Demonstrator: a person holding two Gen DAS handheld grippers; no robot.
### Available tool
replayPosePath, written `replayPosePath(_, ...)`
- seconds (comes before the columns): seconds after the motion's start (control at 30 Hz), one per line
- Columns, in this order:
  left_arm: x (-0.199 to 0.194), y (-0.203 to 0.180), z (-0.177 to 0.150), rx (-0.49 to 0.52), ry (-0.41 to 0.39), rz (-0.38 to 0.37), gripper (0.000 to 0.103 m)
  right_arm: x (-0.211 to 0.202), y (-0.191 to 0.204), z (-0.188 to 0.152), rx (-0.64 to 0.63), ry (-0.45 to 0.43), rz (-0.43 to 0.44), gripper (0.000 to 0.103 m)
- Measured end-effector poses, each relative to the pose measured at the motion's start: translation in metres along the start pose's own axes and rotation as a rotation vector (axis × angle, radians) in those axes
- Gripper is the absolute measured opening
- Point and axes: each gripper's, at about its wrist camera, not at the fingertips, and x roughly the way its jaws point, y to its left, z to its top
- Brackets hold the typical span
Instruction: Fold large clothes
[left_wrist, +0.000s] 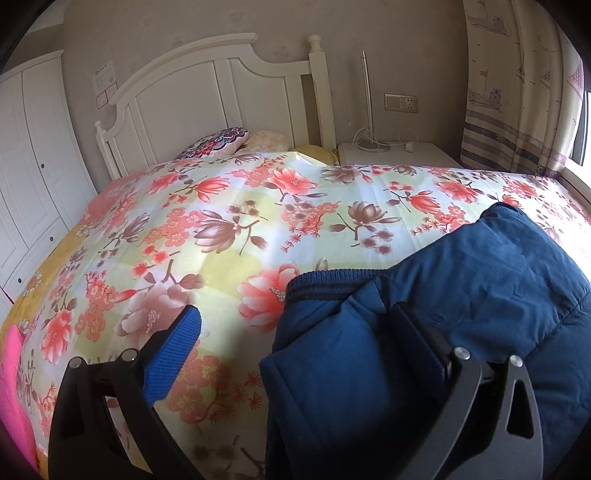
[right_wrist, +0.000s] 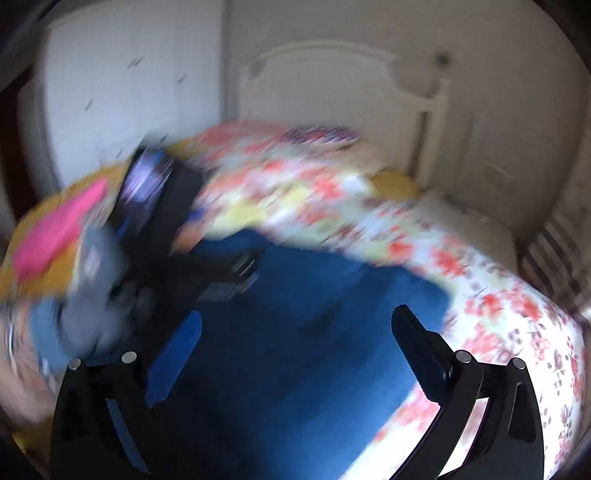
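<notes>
Blue padded jacket (left_wrist: 461, 295) lying folded on floral bedspread (left_wrist: 221, 229), toward the right side of the bed in the left wrist view; ribbed dark hem (left_wrist: 325, 282) facing the headboard, one flap doubled over the top. Left gripper (left_wrist: 295, 332) spread wide: left finger with blue pad (left_wrist: 173, 347) over bare bedspread, clear of the jacket; right finger (left_wrist: 424, 339) low against the jacket fabric, actual contact not determinable. Nothing clamped between the jaws. Right gripper (right_wrist: 295, 332) likewise at full spread, positioned over the jacket (right_wrist: 314, 332), blue cloth filling the gap between the two fingers, pads not pressing on it; no grip. Right wrist view heavily smeared by motion blur, fine detail unreadable. Left gripper body (right_wrist: 162, 206) visible in that view at upper left, beside the jacket's far edge, with what may be a gloved hand (right_wrist: 92, 266) behind it, too blurred to confirm. Pink cloth (left_wrist: 14, 384) at the near left edge of the bed, well apart from the jacket. Patterned pillow (left_wrist: 218, 142) and yellow item (left_wrist: 317, 151) at the white headboard (left_wrist: 207, 85). White wardrobe (left_wrist: 33, 155) left of the bed; white nightstand (left_wrist: 399, 153) with lamp stem (left_wrist: 365, 96) and cable to the right; curtain (left_wrist: 517, 85) beyond.
</notes>
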Motion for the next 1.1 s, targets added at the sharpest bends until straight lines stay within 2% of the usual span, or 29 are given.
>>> replayPosePath(0.03, 0.000, 0.000, 0.000, -0.001, 0.001, 0.000, 0.101, 0.018, 0.019, -0.016, -0.055, 0.063, -0.044, 0.098)
replayPosePath(0.07, 0.001, 0.000, -0.001, -0.001, 0.001, 0.001, 0.101, 0.019, 0.022, -0.022, -0.038, 0.019, -0.059, 0.099)
replayPosePath(0.17, 0.003, 0.002, 0.000, -0.011, 0.020, -0.023, 0.101, 0.021, 0.005, -0.024, 0.030, 0.017, 0.031, 0.099)
replayPosePath(0.23, 0.007, 0.001, 0.005, 0.015, 0.058, -0.031, 0.101, 0.019, 0.002, -0.024, 0.030, 0.015, 0.046, 0.099)
replayPosePath(0.3, -0.002, -0.002, 0.011, 0.055, 0.069, 0.000, 0.101, 0.016, 0.005, -0.024, 0.029, 0.012, 0.033, 0.099)
replayPosePath(0.33, -0.015, -0.002, 0.015, 0.066, 0.053, 0.050, 0.100, 0.016, 0.004, -0.026, 0.033, 0.006, 0.030, 0.099)
replayPosePath(0.37, -0.027, 0.000, 0.018, 0.060, 0.034, 0.069, 0.100, 0.015, 0.003, -0.028, 0.045, -0.004, 0.040, 0.099)
replayPosePath(0.47, -0.095, 0.005, 0.020, 0.018, -0.052, -0.016, 0.101, 0.014, 0.001, -0.030, 0.066, -0.023, 0.060, 0.099)
replayPosePath(0.57, -0.132, -0.002, -0.011, 0.007, -0.086, -0.042, 0.101, 0.013, 0.002, -0.032, 0.069, -0.041, 0.054, 0.099)
replayPosePath(0.6, -0.130, -0.008, -0.024, 0.019, -0.065, -0.028, 0.101, 0.013, 0.002, -0.034, 0.071, -0.047, 0.054, 0.099)
replayPosePath(0.67, -0.101, -0.020, -0.052, 0.066, 0.044, 0.013, 0.101, 0.013, 0.003, -0.034, 0.077, -0.056, 0.059, 0.099)
replayPosePath(0.7, -0.091, -0.019, -0.065, 0.054, 0.051, 0.001, 0.101, 0.013, 0.005, -0.033, 0.073, -0.055, 0.053, 0.099)
replayPosePath(0.73, -0.089, -0.011, -0.071, 0.000, 0.013, -0.035, 0.101, 0.013, 0.009, -0.032, 0.058, -0.053, 0.035, 0.099)
replayPosePath(0.8, -0.082, 0.001, -0.073, -0.061, 0.045, -0.091, 0.101, 0.008, 0.010, -0.030, 0.042, -0.049, 0.011, 0.096)
replayPosePath(0.87, -0.080, 0.003, -0.074, -0.058, 0.046, -0.094, 0.101, -0.015, 0.012, -0.028, 0.046, -0.081, 0.011, 0.088)
replayPosePath(0.9, -0.080, 0.004, -0.074, -0.059, 0.041, -0.100, 0.101, -0.035, 0.014, -0.028, 0.047, -0.130, 0.015, 0.084)
replayPosePath(1.0, -0.079, 0.010, -0.079, -0.089, 0.033, -0.114, 0.101, -0.085, 0.024, -0.030, 0.007, -0.240, 0.001, 0.084)
replayPosePath(1.1, -0.078, 0.014, -0.080, -0.107, 0.026, -0.120, 0.101, -0.087, 0.046, -0.044, -0.071, -0.212, -0.009, 0.086)
